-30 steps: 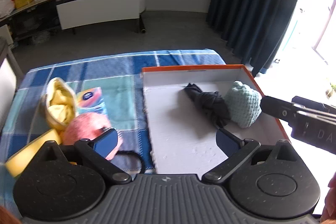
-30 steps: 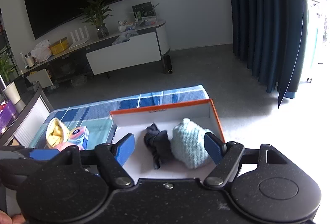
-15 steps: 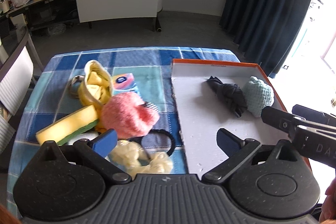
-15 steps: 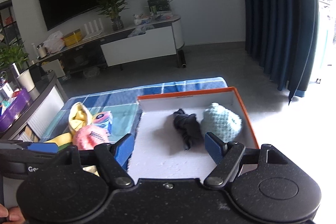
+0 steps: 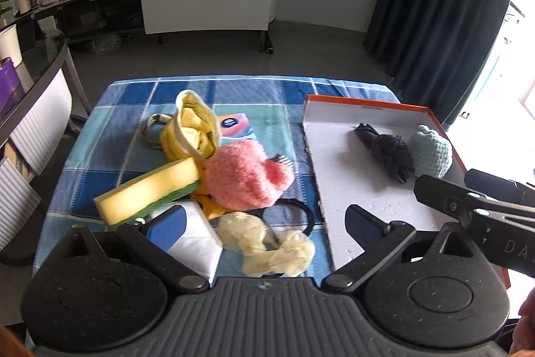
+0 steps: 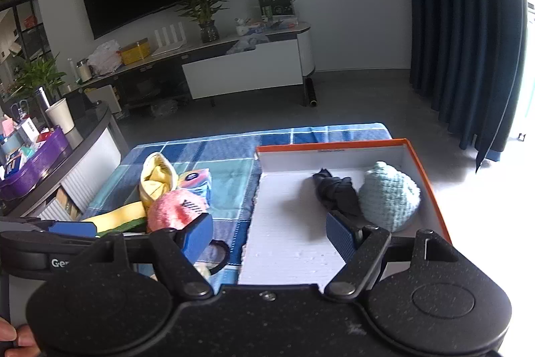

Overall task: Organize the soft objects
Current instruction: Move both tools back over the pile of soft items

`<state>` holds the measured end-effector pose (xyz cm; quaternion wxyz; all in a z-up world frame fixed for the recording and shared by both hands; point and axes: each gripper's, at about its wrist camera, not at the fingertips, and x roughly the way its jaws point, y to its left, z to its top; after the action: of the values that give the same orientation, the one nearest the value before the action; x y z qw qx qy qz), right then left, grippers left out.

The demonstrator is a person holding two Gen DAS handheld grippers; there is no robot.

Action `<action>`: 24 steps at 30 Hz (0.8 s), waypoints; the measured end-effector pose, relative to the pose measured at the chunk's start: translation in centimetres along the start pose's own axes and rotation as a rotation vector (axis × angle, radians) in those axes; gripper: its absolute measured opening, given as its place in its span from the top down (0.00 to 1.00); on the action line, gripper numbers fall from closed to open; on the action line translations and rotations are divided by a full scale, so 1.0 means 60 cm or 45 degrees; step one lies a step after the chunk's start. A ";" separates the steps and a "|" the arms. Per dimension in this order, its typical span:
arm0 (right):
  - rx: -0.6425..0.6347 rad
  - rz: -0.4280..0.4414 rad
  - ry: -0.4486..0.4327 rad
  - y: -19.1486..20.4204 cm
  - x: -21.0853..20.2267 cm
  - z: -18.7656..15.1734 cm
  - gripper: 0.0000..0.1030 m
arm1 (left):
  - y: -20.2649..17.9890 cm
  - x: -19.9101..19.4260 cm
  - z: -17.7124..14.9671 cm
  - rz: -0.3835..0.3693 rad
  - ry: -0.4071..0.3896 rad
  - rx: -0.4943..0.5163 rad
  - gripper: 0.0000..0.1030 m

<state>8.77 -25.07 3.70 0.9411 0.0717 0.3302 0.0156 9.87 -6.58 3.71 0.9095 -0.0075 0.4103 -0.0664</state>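
Observation:
An orange-rimmed white box (image 5: pixel 367 189) (image 6: pixel 287 223) sits on the right of the checked cloth. It holds a dark cloth bundle (image 5: pixel 384 149) (image 6: pixel 334 189) and a pale teal knitted piece (image 5: pixel 431 153) (image 6: pixel 389 196). Left of it lie a pink fluffy item (image 5: pixel 247 176) (image 6: pixel 174 209), a yellow pouch (image 5: pixel 192 129) (image 6: pixel 155 179), a yellow-green sponge (image 5: pixel 147 189), and a cream knotted cloth (image 5: pixel 267 240). My left gripper (image 5: pixel 264 223) is open and empty above the near pile. My right gripper (image 6: pixel 271 233) is open and empty over the box's near left edge.
A tissue pack (image 5: pixel 234 126), a black hair band (image 5: pixel 297 213) and a white packet (image 5: pixel 197 233) lie among the pile. A glass-topped side table (image 6: pixel 50 156) stands left. A TV bench (image 5: pixel 207 5) and dark curtains (image 5: pixel 434 5) stand behind.
Both grippers have pulled back and up from the box. The left view has swung left, so the pile beside the box now shows. Both stay open.

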 end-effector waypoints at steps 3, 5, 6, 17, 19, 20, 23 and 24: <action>-0.009 0.012 0.006 0.011 0.004 0.000 0.14 | 0.013 -0.003 -0.004 0.011 0.004 -0.007 0.00; -0.020 0.022 0.010 0.019 0.006 -0.001 0.14 | 0.022 -0.006 -0.005 0.015 0.003 -0.013 0.00; -0.027 0.026 0.012 0.024 0.007 -0.001 0.14 | 0.027 -0.007 -0.006 0.018 0.004 -0.018 0.00; -0.074 0.061 0.035 0.065 0.019 -0.005 0.14 | 0.068 -0.015 -0.017 0.051 0.002 -0.053 0.00; -0.085 0.067 0.039 0.071 0.021 -0.006 0.14 | 0.075 -0.016 -0.018 0.055 0.004 -0.061 0.00; -0.090 0.070 0.042 0.074 0.023 -0.006 0.14 | 0.078 -0.016 -0.019 0.058 0.005 -0.064 0.00; -0.098 0.080 0.051 0.083 0.028 -0.008 0.14 | 0.087 -0.015 -0.021 0.066 0.008 -0.074 0.00; -0.098 0.084 0.055 0.086 0.029 -0.010 0.14 | 0.090 -0.015 -0.022 0.067 0.010 -0.079 0.00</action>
<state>9.88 -19.77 2.89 0.9348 0.0459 0.3469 0.0609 8.88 -1.03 3.13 0.9087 -0.0245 0.4156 -0.0296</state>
